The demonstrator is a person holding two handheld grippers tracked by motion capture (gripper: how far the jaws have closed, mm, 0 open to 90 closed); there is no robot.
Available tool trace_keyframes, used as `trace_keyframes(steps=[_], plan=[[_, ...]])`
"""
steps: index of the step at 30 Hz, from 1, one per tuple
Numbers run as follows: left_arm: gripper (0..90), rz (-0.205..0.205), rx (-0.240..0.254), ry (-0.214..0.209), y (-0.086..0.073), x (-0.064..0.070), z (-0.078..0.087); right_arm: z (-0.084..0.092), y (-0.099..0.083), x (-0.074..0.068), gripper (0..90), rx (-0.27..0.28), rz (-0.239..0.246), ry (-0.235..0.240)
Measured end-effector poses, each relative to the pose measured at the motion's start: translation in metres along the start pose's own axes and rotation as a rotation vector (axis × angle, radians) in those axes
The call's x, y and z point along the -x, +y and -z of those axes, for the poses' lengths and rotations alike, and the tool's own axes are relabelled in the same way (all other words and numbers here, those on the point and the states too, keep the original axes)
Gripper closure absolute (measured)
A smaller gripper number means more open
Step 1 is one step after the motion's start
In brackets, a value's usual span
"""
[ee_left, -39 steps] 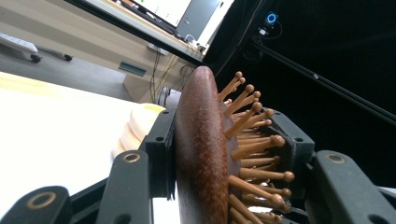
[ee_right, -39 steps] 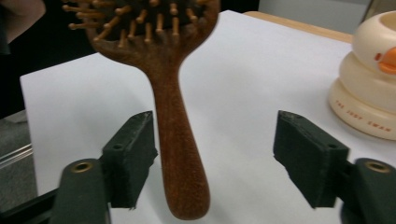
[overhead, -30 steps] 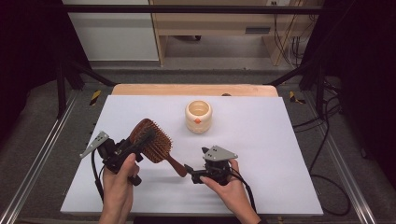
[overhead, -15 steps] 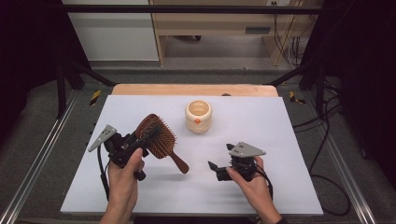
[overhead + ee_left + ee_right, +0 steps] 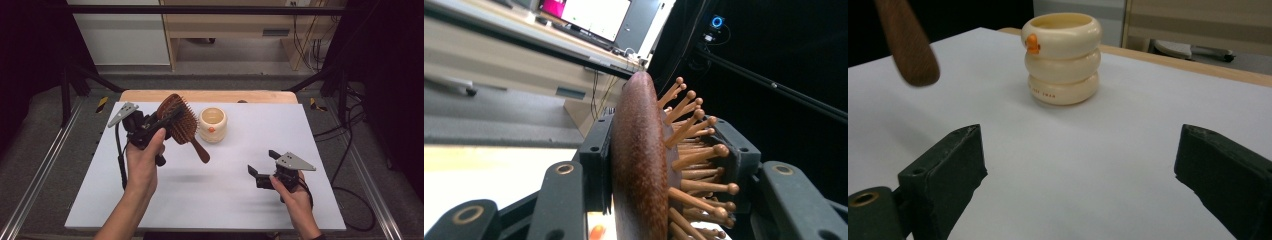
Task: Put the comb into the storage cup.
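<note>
Hairbrush point(image 5: 178, 121) clamped in left gripper point(image 5: 159, 123), lifted nr cup point(image 5: 212, 124)

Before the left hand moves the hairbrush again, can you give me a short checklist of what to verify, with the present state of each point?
1. Left hand-held gripper is shut on the wooden hairbrush, jaws on the head's back and bristle side: ok.
2. Hairbrush is lifted off the white table, its shadow lying apart below it: ok.
3. Brush handle hangs free, apart from the cream ringed cup: ok.
4. Right hand-held gripper is open with nothing between its jaws, which have just been opening: ok.
5. Cup stands upright, mouth up: ok.
6. Whether the grip is firm enough against slipping: cannot tell.
</note>
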State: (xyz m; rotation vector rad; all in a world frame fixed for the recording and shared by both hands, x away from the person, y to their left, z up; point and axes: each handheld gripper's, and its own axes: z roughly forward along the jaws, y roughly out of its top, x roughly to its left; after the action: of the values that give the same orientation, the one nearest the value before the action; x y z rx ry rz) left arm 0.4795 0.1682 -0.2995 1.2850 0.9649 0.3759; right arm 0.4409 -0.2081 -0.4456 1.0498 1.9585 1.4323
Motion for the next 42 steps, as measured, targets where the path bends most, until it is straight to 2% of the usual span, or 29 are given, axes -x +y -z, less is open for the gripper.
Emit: trace_keyframes(steps=[2, 5, 8, 13, 18, 22, 26, 34, 37, 42], plan=[[50.5, -0.019, -0.008, 0.003, 0.002, 0.006, -0.008, 0.000, -0.001, 0.000, 6.7, -0.004, 0.007, 0.000], [50.6, 0.000, -0.012, -0.008, 0.006, 0.013, -0.017, 0.002, -0.003, 0.001, 6.6, -0.010, 0.005, 0.003], [50.6, -0.034, -0.014, 0.002, 0.014, 0.019, -0.026, 0.005, -0.002, 0.005, 6.6, -0.003, -0.006, -0.012], [50.6, -0.032, -0.028, 0.002, 0.024, 0.018, -0.036, 0.010, -0.003, 0.012, 6.8, 0.007, -0.026, -0.037], [50.6, -0.079, -0.052, 0.022, 0.032, 0.019, -0.046, 0.012, -0.005, 0.013, 6.6, 0.008, -0.042, -0.041], [50.5, -0.069, -0.051, 0.023, 0.038, 0.020, -0.051, 0.011, -0.005, 0.011, 6.6, 0.009, -0.046, -0.035], [50.5, -0.093, -0.041, 0.049, 0.047, 0.020, -0.057, 0.010, -0.005, 0.008, 6.4, 0.001, -0.030, -0.031], [50.5, -0.089, -0.036, 0.103, 0.061, 0.015, -0.066, 0.012, -0.006, 0.006, 6.2, 0.003, -0.040, -0.036], [50.5, -0.132, -0.031, 0.122, 0.067, 0.020, -0.069, 0.012, -0.005, 0.005, 6.2, 0.006, -0.041, -0.034], [50.6, -0.108, -0.026, 0.109, 0.071, 0.026, -0.074, 0.013, -0.005, 0.005, 6.0, 0.007, -0.038, -0.036]])
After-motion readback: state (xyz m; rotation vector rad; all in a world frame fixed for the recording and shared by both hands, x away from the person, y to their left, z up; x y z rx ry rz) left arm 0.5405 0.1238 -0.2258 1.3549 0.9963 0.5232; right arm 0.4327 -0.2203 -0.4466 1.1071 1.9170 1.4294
